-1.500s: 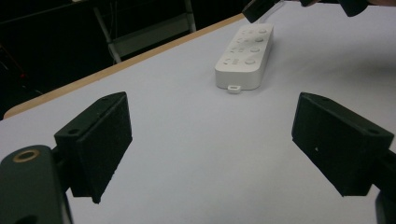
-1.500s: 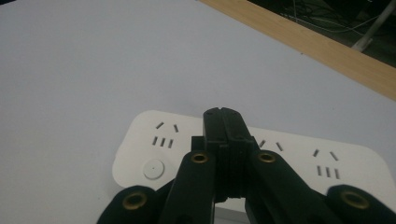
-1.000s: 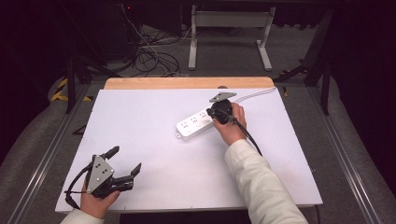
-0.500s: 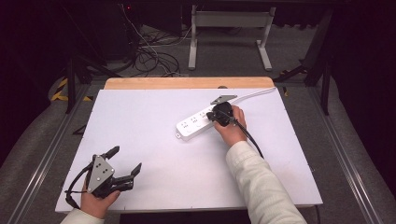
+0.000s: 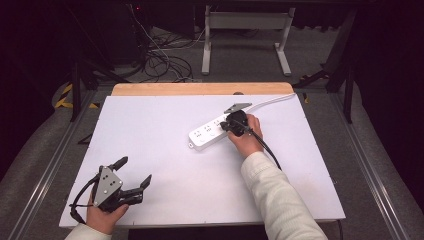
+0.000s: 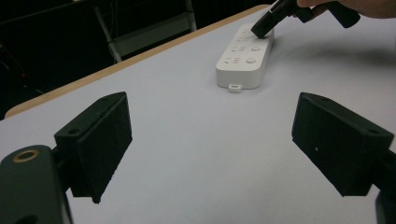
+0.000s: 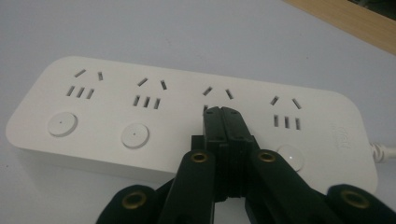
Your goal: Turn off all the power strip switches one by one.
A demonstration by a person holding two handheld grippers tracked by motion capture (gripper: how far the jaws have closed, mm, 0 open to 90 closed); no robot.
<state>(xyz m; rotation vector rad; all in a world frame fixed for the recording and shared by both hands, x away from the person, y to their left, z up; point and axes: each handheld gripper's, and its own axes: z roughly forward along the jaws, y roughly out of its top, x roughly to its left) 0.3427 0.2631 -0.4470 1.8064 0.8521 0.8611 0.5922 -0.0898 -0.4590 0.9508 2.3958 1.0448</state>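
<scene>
The right gripper [image 7: 223, 114], jaws pressed together on nothing, touches the third socket group of the white plastic four-socket power strip [image 7: 187, 116] lying mid-table, well away from the empty, wide-open left gripper [image 5: 131, 176].

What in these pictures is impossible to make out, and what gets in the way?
- Right gripper view: the third button of the power strip is hidden behind the shut right gripper, so contact cannot be told.
- Right gripper view: the strip's white cable is cut off by the right edge.
- High view: the socket markings are too small to read.
- Left gripper view: the right gripper's body is cut off by the top edge; the left gripper is open.
</scene>
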